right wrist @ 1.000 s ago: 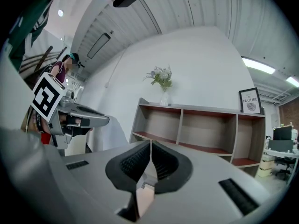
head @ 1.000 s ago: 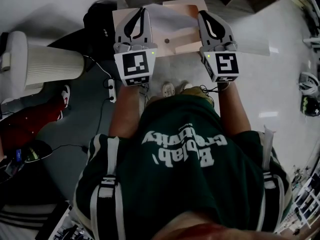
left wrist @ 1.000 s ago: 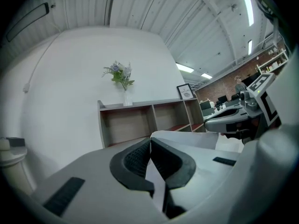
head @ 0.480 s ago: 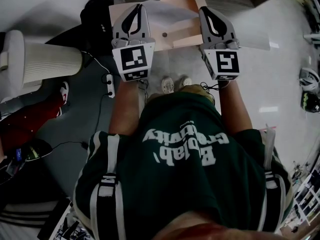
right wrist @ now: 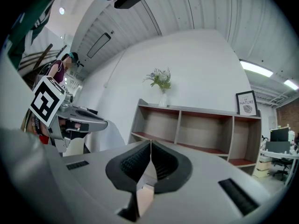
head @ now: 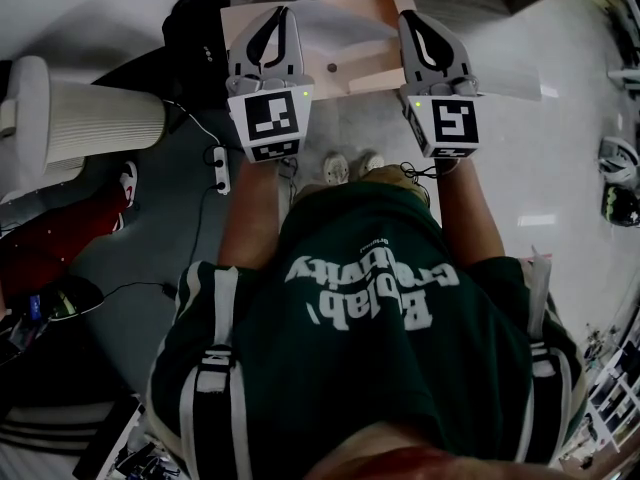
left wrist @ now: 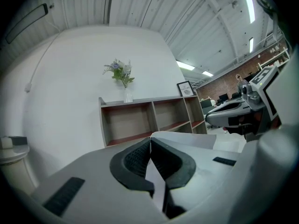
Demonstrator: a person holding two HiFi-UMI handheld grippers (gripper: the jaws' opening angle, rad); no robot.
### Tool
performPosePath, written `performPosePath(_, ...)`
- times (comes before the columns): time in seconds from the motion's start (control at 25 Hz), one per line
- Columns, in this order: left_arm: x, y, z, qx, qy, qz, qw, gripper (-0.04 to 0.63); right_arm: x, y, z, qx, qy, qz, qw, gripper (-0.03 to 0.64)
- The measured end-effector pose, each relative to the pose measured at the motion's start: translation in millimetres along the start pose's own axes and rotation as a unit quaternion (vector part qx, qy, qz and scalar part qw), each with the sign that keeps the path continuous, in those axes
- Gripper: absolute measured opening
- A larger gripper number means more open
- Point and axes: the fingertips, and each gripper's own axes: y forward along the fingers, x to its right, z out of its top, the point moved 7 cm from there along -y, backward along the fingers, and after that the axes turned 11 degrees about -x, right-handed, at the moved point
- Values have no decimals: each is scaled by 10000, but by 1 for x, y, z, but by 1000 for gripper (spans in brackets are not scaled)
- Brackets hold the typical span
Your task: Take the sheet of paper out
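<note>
In the head view I hold a tan envelope (head: 372, 72) level in front of me, with a white sheet of paper (head: 340, 36) lying across its top. My left gripper (head: 279, 13) is shut on the left side; the left gripper view shows a white strip of the sheet of paper (left wrist: 155, 181) pinched between the pads of that left gripper (left wrist: 150, 142). My right gripper (head: 409, 18) is shut on the right side, where the tan envelope (right wrist: 144, 197) shows between the pads of the right gripper (right wrist: 150, 143). Both point level.
A white ribbed cylinder (head: 95, 128) stands at the left, beside a power strip (head: 222, 179) with cables on the floor. Ahead is a low open shelf unit (left wrist: 149, 120) against a white wall, with a vase of flowers (left wrist: 122, 74) and a framed picture (right wrist: 246, 103) on top.
Both grippers, with the envelope and sheet, have drifted slightly up in the head view. Both grips are unchanged.
</note>
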Motion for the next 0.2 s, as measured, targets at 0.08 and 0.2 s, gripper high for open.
performPosePath(0.08, -2, -1, 0, 6, -12, 17, 10000, 18, -2, 0, 1, 6, -12, 5, 10000, 35)
performPosePath(0.2, -4, -3, 1, 19, -31, 32, 10000, 18, -3, -2, 2, 4, -28, 8, 10000, 35)
